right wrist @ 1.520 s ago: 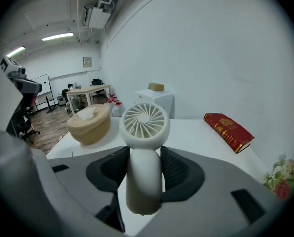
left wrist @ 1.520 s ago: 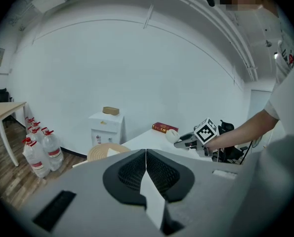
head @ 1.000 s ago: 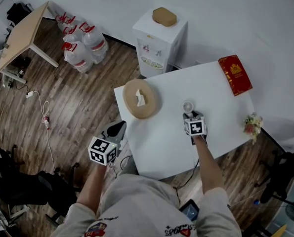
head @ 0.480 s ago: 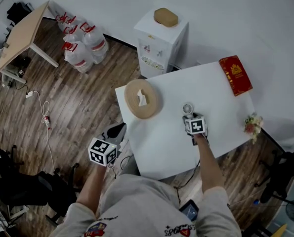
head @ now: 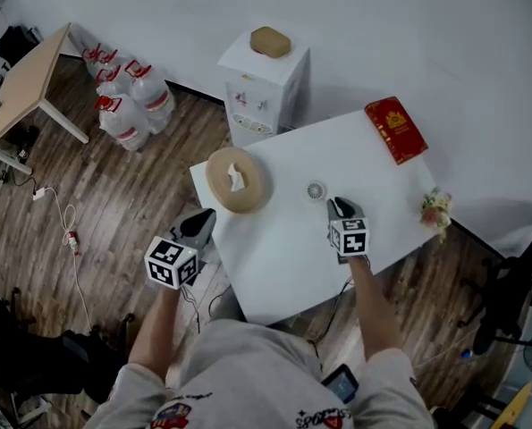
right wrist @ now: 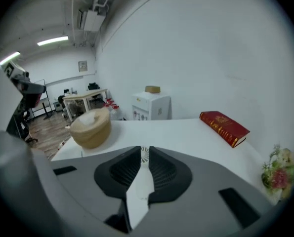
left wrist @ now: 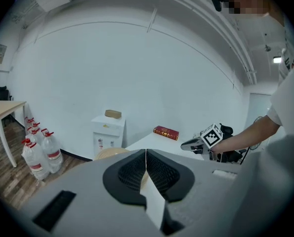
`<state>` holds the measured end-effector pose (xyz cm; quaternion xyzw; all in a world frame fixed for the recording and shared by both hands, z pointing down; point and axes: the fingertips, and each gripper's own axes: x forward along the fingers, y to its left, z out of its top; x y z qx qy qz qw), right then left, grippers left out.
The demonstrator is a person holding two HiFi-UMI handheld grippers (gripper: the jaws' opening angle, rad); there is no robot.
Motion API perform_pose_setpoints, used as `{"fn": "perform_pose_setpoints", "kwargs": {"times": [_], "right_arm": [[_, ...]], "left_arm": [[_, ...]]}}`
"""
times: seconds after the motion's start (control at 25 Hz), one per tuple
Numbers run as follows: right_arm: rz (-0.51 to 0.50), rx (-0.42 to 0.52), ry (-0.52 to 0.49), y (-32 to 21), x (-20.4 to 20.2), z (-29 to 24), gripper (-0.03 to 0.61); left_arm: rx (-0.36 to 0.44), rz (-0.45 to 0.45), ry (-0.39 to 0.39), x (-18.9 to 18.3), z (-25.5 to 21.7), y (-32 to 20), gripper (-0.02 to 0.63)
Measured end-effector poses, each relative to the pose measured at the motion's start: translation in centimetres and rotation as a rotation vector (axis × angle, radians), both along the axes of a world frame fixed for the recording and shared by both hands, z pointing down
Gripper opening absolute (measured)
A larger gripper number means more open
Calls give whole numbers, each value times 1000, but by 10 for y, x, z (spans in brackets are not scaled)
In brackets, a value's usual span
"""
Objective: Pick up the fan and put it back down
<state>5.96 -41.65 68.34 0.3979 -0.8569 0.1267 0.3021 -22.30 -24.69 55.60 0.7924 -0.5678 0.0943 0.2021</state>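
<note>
The small white fan (head: 316, 190) stands on the white table (head: 283, 257), near its middle. My right gripper (head: 339, 206) hovers just to the right of the fan and above the tabletop, not touching it. Its jaws are closing to a narrow slit with nothing between them. In the right gripper view a sliver of the fan (right wrist: 145, 154) shows beyond the tips of that gripper (right wrist: 145, 149). My left gripper (head: 203, 222) hangs off the table's left edge, shut and empty (left wrist: 146, 151).
A round tan tissue box (head: 237, 179) sits at the table's left end, a red book (head: 395, 129) at the far right corner, a small flower bunch (head: 435, 208) at the right edge. Behind the table stand a white water dispenser (head: 264, 92) and several water bottles (head: 122, 96).
My right gripper has drawn back and up from the fan, which stays on the table. The left gripper has risen a little. The head view has shifted.
</note>
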Motion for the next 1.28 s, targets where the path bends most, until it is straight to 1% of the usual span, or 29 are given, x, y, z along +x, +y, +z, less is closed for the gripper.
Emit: {"fn": "perform_pose_setpoints", "kwargs": {"times": [0.04, 0.08, 0.2, 0.28, 0.48, 0.6, 0.68, 0.76, 0.84, 1.0, 1.28], "right_arm": [[-2, 30, -30, 5, 1, -17, 31], [-7, 55, -52, 10, 3, -33, 6], [-8, 93, -83, 23, 7, -66, 3], [13, 112, -106, 31, 11, -83, 3], [50, 168, -192, 60, 26, -128, 3], [57, 262, -247, 79, 29, -169, 3], [43, 344, -270, 94, 26, -200, 3], [31, 403, -284, 106, 24, -222, 3], [33, 423, -288, 112, 28, -229, 2], [48, 428, -294, 123, 43, -231, 2], [71, 426, -316, 136, 66, -227, 3]], "left_arm": [[14, 5, -5, 3, -7, 1, 5], [28, 10, -9, 6, -14, 1, 5], [76, 38, -14, 19, -33, -2, 5], [99, 57, -16, 28, -42, -2, 5], [127, 82, -32, 55, -55, 7, 5], [149, 97, -45, 64, -64, 12, 5], [171, 101, -47, 69, -71, 14, 5], [188, 101, -45, 72, -76, 17, 5], [200, 100, -41, 76, -81, 20, 5], [214, 109, -42, 88, -84, 29, 5], [201, 118, -30, 104, -79, 42, 5]]}}
